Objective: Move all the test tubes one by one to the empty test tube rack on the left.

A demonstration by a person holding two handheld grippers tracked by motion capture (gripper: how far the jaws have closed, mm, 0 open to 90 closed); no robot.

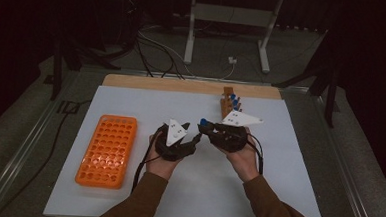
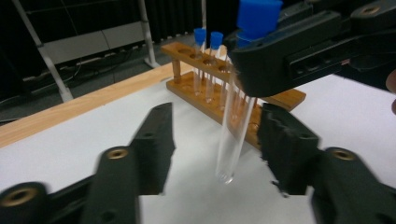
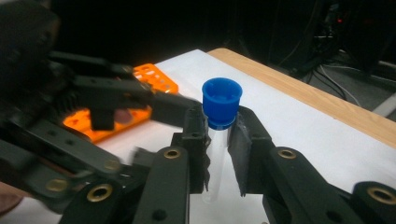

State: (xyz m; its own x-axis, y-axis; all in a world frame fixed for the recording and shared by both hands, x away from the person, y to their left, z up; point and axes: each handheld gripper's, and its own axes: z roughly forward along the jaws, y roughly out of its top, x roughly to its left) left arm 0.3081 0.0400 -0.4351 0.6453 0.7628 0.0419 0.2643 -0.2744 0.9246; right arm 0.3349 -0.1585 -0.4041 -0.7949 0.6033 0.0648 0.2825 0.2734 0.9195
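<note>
A clear test tube with a blue cap (image 3: 222, 100) stands upright between the jaws of my right gripper (image 3: 218, 135), which is shut on it just below the cap. In the left gripper view the tube (image 2: 232, 140) hangs from the right gripper's jaws, its round bottom a little above the white mat. My left gripper (image 2: 217, 130) has one jaw on each side of the tube's lower half, with a gap on both sides, so it is open. In the high view both grippers, left (image 1: 195, 138) and right (image 1: 203, 125), meet tip to tip at the middle of the mat.
A wooden tube rack (image 2: 187, 81) with two blue-capped tubes (image 2: 208, 39) stands behind the grippers near the mat's far edge. An orange many-holed rack (image 1: 107, 150) lies at the left of the white mat (image 1: 287, 183). The wooden table edge (image 1: 147, 82) runs along the back.
</note>
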